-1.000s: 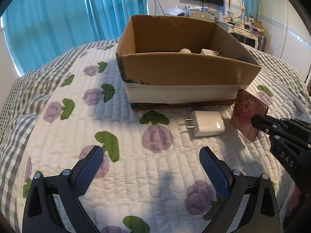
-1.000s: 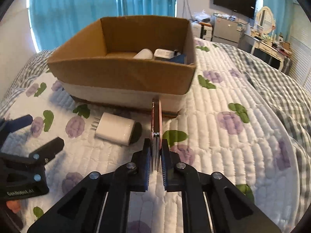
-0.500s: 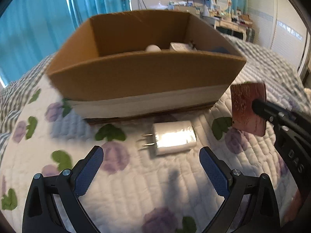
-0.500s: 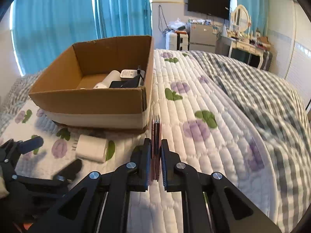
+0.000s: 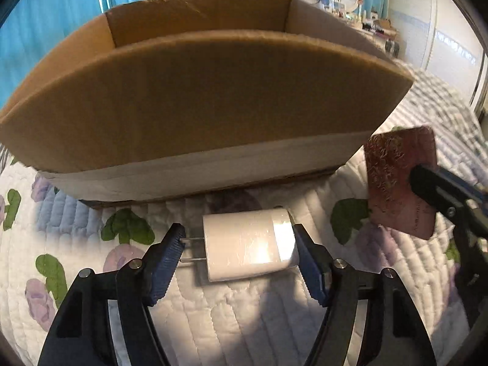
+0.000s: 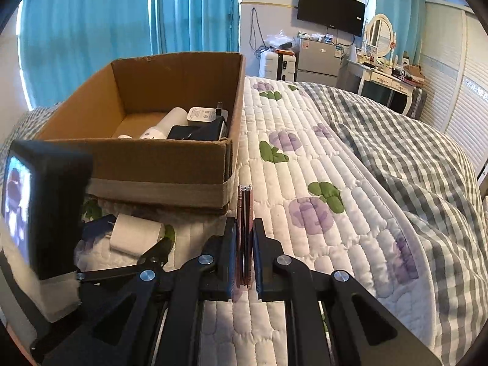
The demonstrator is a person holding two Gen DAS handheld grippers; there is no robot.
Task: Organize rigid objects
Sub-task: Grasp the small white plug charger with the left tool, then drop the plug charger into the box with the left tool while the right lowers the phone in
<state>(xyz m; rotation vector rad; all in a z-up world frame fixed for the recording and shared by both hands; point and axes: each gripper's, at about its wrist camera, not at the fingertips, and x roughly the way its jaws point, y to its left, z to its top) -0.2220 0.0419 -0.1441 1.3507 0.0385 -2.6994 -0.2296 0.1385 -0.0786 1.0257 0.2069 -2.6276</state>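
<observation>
A white charger lies on the quilt in front of the cardboard box, prongs to the left. My left gripper is down around it, jaws closing. One pad meets the prong tips and the other meets the charger's far end. The right wrist view shows the same charger between those fingers. My right gripper is shut on a thin reddish-brown patterned card, held upright just right of the box's corner. The card also shows at the right of the left wrist view.
The open box holds a white bottle, a white adapter and a black block. The left gripper's boxy body fills the lower left. A quilted bed with a checked blanket stretches right.
My left gripper moved forward and down to the charger, and its jaws narrowed around it. My right gripper kept hold of the card and swung its view a little to the right.
</observation>
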